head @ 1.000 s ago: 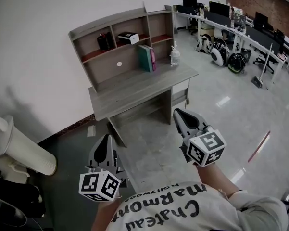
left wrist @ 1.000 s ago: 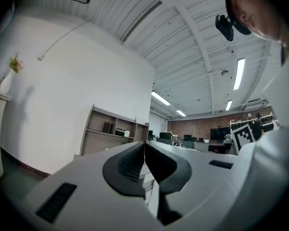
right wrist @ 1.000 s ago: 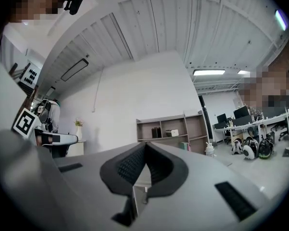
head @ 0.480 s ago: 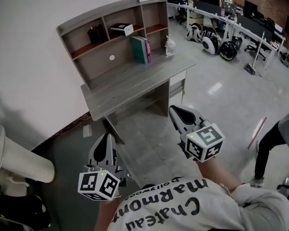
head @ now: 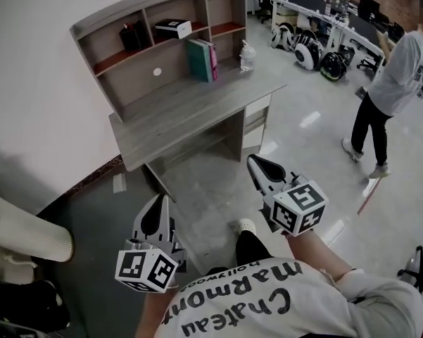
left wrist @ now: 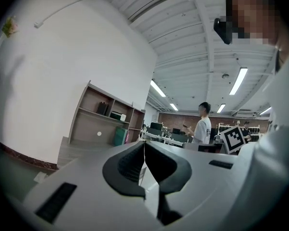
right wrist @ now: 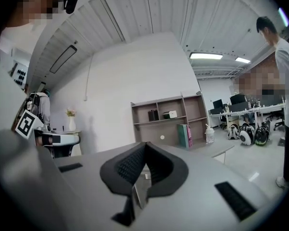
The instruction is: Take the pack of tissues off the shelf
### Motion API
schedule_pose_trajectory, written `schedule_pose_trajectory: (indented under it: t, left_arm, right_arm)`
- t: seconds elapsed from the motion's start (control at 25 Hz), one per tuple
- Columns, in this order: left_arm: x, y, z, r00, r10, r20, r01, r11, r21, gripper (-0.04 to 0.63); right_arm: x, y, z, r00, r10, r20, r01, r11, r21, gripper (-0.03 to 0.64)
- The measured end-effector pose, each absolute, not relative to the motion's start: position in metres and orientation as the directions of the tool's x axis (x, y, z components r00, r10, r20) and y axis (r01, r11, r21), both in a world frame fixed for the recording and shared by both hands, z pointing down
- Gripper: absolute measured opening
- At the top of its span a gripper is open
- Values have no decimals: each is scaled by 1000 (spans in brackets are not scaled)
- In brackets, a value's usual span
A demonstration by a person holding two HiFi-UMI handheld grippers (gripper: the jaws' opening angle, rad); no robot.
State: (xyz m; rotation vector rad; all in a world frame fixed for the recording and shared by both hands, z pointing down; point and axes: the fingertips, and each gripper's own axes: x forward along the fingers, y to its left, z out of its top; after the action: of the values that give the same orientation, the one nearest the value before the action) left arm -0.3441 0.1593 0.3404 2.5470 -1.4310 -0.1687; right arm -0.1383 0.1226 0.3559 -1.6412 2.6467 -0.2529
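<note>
The pack of tissues (head: pixel 172 27) is a white box with a dark top. It lies in the middle upper compartment of the grey shelf unit (head: pixel 162 5) on the desk (head: pixel 190 122). It also shows small in the left gripper view (left wrist: pixel 117 115) and in the right gripper view (right wrist: pixel 170 114). My left gripper (head: pixel 160 203) is held low, well short of the desk, shut and empty (left wrist: pixel 144 143). My right gripper (head: pixel 257 163) is beside it, nearer the desk's right leg, also shut with nothing in it (right wrist: pixel 145 144).
A black object (head: pixel 131 36) sits in the shelf's left compartment. Green and pink books (head: pixel 200 60) and a clear bottle (head: pixel 247 56) stand on the desk. A person (head: pixel 390 83) walks on the floor at right. A white cylinder (head: pixel 21 227) lies at left.
The desk has shifted left and slightly nearer in the head view. A person has walked into view at the right. Both grippers stay shut.
</note>
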Motion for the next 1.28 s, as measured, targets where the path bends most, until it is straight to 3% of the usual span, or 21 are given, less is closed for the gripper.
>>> schedule_pose_trajectory:
  t: [0.44,0.84,1.28]
  left_arm:
    - [-314,62,342,451,-892,-7,-860,-437,264,18]
    - [-265,-27,320,406,-913,-22,-889,-401,223,18]
    - [-211,-70,286,415,-906,-81,-880,-422,218,18]
  right_arm:
    - [-117,11,365,-536,-834,130,-844,526,-105,9]
    - [-70,-89,350,-588,-805,74,-805,575,-144,9]
    - [-35,-110,349,-710,-687,153,-701,710,-63,9]
